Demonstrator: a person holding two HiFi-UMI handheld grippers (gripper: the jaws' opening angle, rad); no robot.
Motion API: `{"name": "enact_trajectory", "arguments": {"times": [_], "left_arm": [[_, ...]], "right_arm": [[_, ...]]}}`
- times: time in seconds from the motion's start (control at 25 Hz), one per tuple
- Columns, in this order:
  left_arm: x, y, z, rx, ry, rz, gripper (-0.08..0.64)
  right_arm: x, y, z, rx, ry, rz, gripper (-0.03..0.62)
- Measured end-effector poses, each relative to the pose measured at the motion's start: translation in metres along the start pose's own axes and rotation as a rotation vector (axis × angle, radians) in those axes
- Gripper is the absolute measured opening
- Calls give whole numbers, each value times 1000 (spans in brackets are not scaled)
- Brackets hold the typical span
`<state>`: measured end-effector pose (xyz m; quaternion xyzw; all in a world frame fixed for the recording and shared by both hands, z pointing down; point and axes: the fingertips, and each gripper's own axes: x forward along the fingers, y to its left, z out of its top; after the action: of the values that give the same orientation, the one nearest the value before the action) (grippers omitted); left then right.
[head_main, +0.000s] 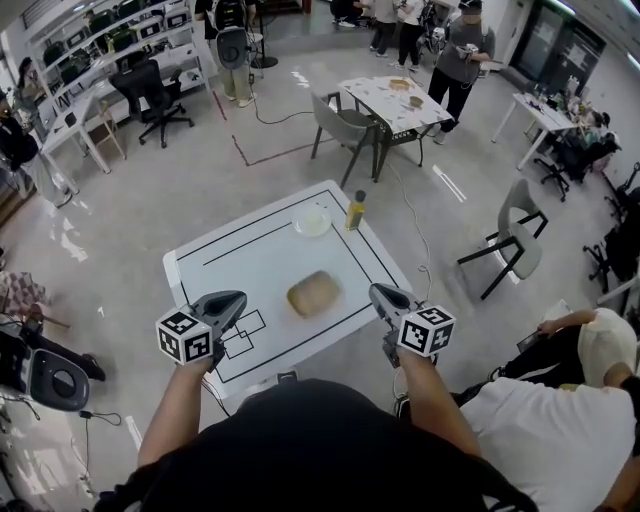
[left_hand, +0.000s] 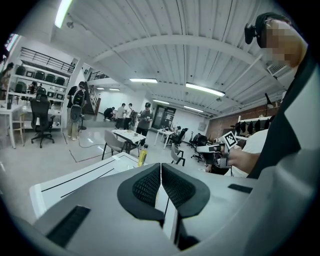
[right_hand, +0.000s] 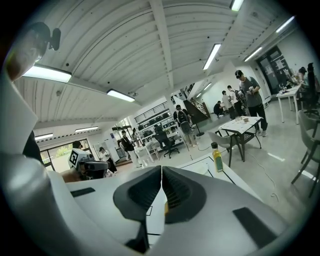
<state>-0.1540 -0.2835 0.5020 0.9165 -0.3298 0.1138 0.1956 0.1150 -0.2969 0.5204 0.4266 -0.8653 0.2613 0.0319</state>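
Left tongs (head_main: 238, 299), right tongs (head_main: 375, 291) closed, likely bread (head_main: 314, 293) between

Glossy grey floor (head_main: 120, 250), red tape lines (head_main: 265, 156) across it. Shelving (head_main: 110, 35) along the far left wall, black office chair (head_main: 152, 95) just in front. Mid-room, patterned table (head_main: 395, 100) flanked by grey chairs (head_main: 338, 125). Overhead, ribbed white ceiling (left_hand: 175, 50), strip lights (left_hand: 205, 89) glowing.

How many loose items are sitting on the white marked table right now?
3: a bread loaf near the middle of the table, a plate by its far edge, and a yellow bottle just right of the plate. None looks hidden.
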Motion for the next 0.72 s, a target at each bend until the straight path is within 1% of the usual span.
{"name": "enact_trajectory", "arguments": {"times": [0.28,0.4,0.56,0.72], "left_arm": [[13,9,2,-3,20,-14,28],[20,14,0,-7,27,-19,28],[28,25,-3,-16,37,-19,28],[35,38,-5,-30,53,-19,28]], "right_arm": [[14,-14,-10,25,30,-8,21],[23,-23,-22,35,58,-18,26],[39,-36,-42,40,112,-28,55],[56,-48,-56,65,144,-36,58]]}}
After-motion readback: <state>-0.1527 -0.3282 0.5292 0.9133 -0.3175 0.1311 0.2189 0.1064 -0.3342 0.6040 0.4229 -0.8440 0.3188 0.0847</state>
